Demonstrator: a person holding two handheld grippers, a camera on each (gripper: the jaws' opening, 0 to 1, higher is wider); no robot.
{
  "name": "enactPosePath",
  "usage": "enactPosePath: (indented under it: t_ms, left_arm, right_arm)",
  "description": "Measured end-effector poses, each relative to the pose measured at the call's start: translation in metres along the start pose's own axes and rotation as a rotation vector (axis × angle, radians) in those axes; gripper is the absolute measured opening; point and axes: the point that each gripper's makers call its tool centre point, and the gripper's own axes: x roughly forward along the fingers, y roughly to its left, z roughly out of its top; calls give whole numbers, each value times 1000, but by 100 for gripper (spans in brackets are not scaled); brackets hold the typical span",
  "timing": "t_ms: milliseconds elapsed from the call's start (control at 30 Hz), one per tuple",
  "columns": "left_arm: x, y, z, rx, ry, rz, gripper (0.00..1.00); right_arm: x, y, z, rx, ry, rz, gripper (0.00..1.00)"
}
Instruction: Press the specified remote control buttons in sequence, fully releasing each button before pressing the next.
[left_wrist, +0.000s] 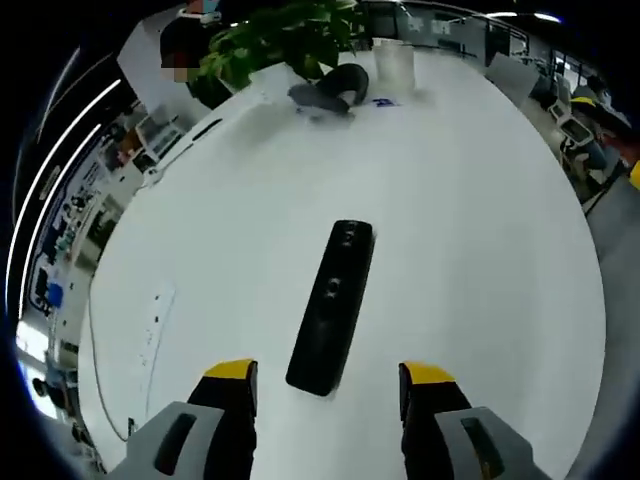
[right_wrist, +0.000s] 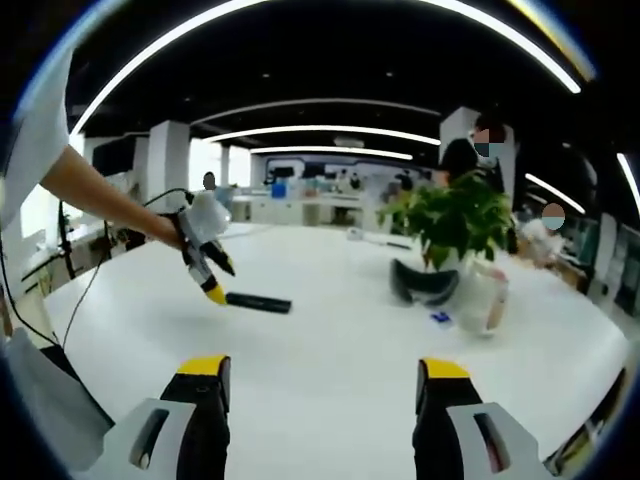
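Remote (left_wrist: 333, 305) lay flat on white surface (left_wrist: 480, 260), just ahead of left gripper (left_wrist: 328, 385), jaws apart, empty. Right gripper (right_wrist: 325, 385) likewise spread, well back. No press underway; button sequence apparently all left.

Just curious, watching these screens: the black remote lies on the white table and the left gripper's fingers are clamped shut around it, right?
Not quite. In the left gripper view the left gripper is open, its yellow-tipped fingers apart on either side of the remote's near end, not clamped on it. The black remote does lie on the white table.

Slim black remote control (left_wrist: 333, 305), lying flat on white table (left_wrist: 480, 250)
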Motion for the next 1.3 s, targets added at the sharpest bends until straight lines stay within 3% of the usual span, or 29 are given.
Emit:
enactPosePath:
  t_ms: [100, 200, 467, 567, 933, 1033, 1300]
  left_arm:
    - [8, 4, 3, 19, 6, -2, 59]
    - [16, 9, -3, 66, 56, 5, 58]
    - [23, 12, -1, 104, 75, -19, 59]
    - [25, 16, -2, 95, 78, -39, 64]
    - [32, 17, -13, -110, 84, -196, 73]
    - [31, 16, -10, -76, 73, -197, 74]
    - [28, 7, -5, -17, 87, -221, 62]
  right_arm:
    - [1, 1, -1, -4, 5, 6, 74]
    - [1, 1, -1, -8, 8, 8, 74]
    - [2, 1, -3, -9, 16, 6, 74]
    - [3, 1, -4, -15, 24, 7, 74]
    - [5, 2, -5, -21, 31, 9, 73]
    - [5, 2, -5, -23, 32, 10, 73]
    - [5, 5, -5, -29, 35, 27, 72]
